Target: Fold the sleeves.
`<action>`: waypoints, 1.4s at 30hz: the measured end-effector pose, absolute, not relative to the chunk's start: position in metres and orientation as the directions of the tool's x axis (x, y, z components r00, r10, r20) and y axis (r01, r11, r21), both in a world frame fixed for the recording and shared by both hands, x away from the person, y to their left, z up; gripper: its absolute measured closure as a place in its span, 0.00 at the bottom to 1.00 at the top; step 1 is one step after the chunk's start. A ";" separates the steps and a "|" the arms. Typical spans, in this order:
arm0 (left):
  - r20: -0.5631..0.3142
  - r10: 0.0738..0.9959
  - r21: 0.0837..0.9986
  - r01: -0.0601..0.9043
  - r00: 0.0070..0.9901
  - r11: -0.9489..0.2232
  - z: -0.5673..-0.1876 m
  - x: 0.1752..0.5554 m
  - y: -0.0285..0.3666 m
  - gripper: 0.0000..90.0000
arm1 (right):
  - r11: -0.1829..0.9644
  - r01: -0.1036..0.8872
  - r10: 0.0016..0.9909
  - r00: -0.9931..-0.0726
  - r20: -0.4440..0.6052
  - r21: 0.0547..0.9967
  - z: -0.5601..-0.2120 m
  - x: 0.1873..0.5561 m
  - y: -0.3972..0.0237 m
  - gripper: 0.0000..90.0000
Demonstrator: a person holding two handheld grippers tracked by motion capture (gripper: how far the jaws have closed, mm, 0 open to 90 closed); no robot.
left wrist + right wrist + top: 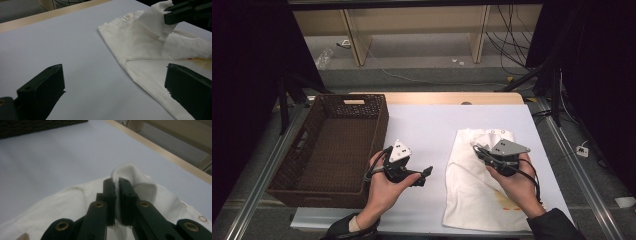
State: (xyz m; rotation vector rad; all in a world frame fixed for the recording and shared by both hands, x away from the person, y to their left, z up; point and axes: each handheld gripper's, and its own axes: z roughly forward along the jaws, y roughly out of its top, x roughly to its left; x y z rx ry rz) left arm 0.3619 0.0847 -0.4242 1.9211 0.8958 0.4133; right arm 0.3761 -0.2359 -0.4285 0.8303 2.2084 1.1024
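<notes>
A white garment (pixel 479 185) lies flat on the right half of the white table cover, with snap buttons along its far edge and a yellow print near the front. My right gripper (pixel 476 149) is over its far left part and shut on a raised fold of the cloth (pixel 130 173); the fold stands up between the two black jaws. In the left gripper view that same fold (pixel 156 21) hangs from the right gripper (pixel 167 17). My left gripper (pixel 428 172) rests near the table's middle, left of the garment, open with nothing between its jaws (pixel 113 90).
A dark brown wicker basket (pixel 362 107) stands empty at the left side of the table. The table's wooden far edge (pixel 447 97) runs behind the white cover (pixel 427 125). Bare cover lies between basket and garment.
</notes>
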 end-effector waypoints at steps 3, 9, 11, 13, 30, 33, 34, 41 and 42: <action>-0.081 0.733 0.863 0.415 0.676 -0.288 -0.424 0.362 0.085 0.02 | 0.489 0.281 0.703 -0.687 -0.183 0.826 -0.431 0.376 -0.231 0.94; -0.082 0.734 0.863 0.416 0.674 -0.286 -0.424 0.362 0.085 0.02 | 0.508 0.273 0.671 -0.721 -0.176 0.817 -0.436 0.374 -0.220 0.94; -0.081 0.734 0.863 0.416 0.674 -0.287 -0.424 0.362 0.085 0.02 | 0.517 0.270 0.656 -0.735 -0.173 0.812 -0.438 0.374 -0.217 0.93; -0.082 0.734 0.864 0.415 0.674 -0.285 -0.424 0.362 0.085 0.02 | 0.531 0.272 0.642 -0.748 -0.171 0.803 -0.441 0.373 -0.214 0.93; -0.082 0.737 0.865 0.415 0.671 -0.281 -0.423 0.362 0.086 0.03 | 0.510 0.329 0.679 -0.721 -0.137 0.795 -0.444 0.378 -0.215 0.72; -0.083 0.736 0.865 0.415 0.672 -0.281 -0.423 0.363 0.085 0.03 | 0.505 0.387 0.705 -0.701 -0.109 0.772 -0.453 0.383 -0.220 0.68; -0.082 0.737 0.865 0.415 0.671 -0.282 -0.423 0.363 0.085 0.03 | 0.510 0.399 0.699 -0.708 -0.097 0.762 -0.457 0.384 -0.219 0.66; -0.082 0.735 0.861 0.420 0.673 -0.289 -0.424 0.363 0.085 0.03 | 0.518 0.454 0.677 -0.735 -0.023 0.724 -0.476 0.389 -0.207 0.62; -0.083 0.735 0.861 0.419 0.673 -0.288 -0.425 0.363 0.085 0.03 | 0.516 0.463 0.681 -0.732 -0.017 0.721 -0.478 0.390 -0.206 0.62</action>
